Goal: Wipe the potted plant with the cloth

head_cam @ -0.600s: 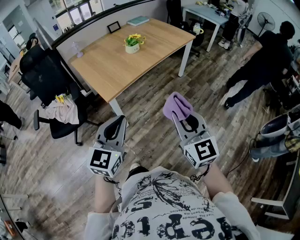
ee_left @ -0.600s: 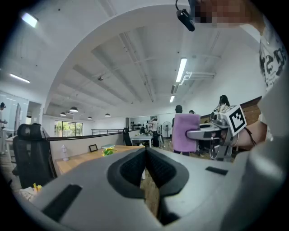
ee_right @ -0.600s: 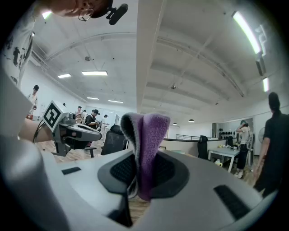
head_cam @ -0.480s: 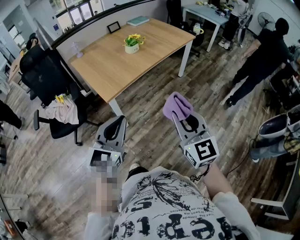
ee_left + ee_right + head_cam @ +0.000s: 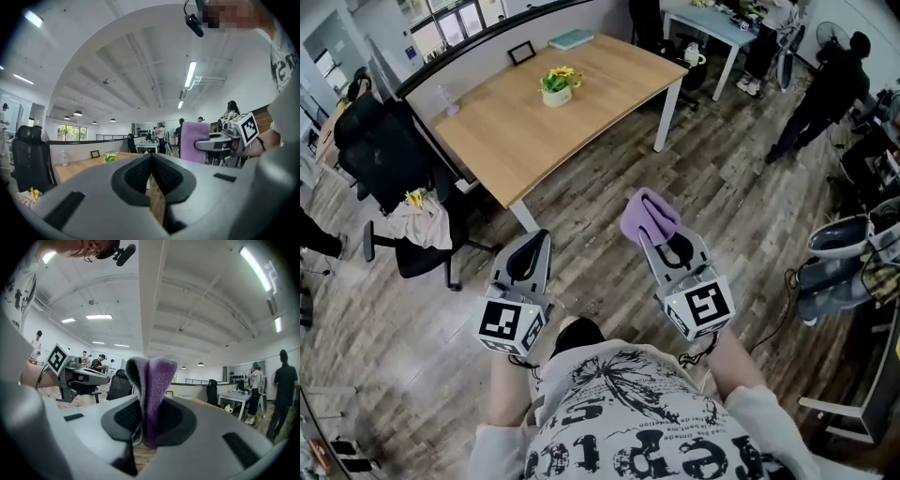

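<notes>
The right hand-held gripper [image 5: 664,246] clamps a folded purple cloth [image 5: 649,217] between its jaws; the left hand-held gripper [image 5: 528,256] is closed, empty.

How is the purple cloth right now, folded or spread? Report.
Folded: the cloth stands doubled over, pinched in the right gripper.

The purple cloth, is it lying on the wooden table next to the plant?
No, the purple cloth is pinched between the right gripper's jaws, well short of the table.
</notes>
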A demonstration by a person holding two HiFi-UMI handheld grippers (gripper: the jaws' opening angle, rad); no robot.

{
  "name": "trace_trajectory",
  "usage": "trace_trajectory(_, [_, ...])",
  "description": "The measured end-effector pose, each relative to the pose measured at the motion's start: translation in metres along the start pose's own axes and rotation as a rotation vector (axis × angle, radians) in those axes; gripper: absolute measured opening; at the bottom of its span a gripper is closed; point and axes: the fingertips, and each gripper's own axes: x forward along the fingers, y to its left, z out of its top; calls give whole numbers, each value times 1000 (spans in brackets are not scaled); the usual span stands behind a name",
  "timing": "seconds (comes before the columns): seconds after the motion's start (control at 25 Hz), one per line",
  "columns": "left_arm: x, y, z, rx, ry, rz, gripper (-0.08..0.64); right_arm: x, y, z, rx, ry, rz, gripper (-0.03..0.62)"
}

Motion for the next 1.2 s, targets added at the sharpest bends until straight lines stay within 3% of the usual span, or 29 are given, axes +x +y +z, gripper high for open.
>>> trace_trajectory(0.24, [39,16,-14,-2,51,-17,5,32,-28,-21,48,38,-14,71])
trace_trajectory(0.4, [92,46,-19,13,58,-38,5,77,-59,-30,84,58,-5,72])
trace_trajectory(0.72, [244,138,-12,29,10,-95,5,219,-153,-27,28,57,-35,74])
trace_trajectory(0.96, [343,224,-23,-24,29,-54,5,334,-218,-46,38,129,-24,74])
trace_trajectory(1.2, [410,276,-28,-36,75,-21,5,416,-260,-55,62,161,25,74])
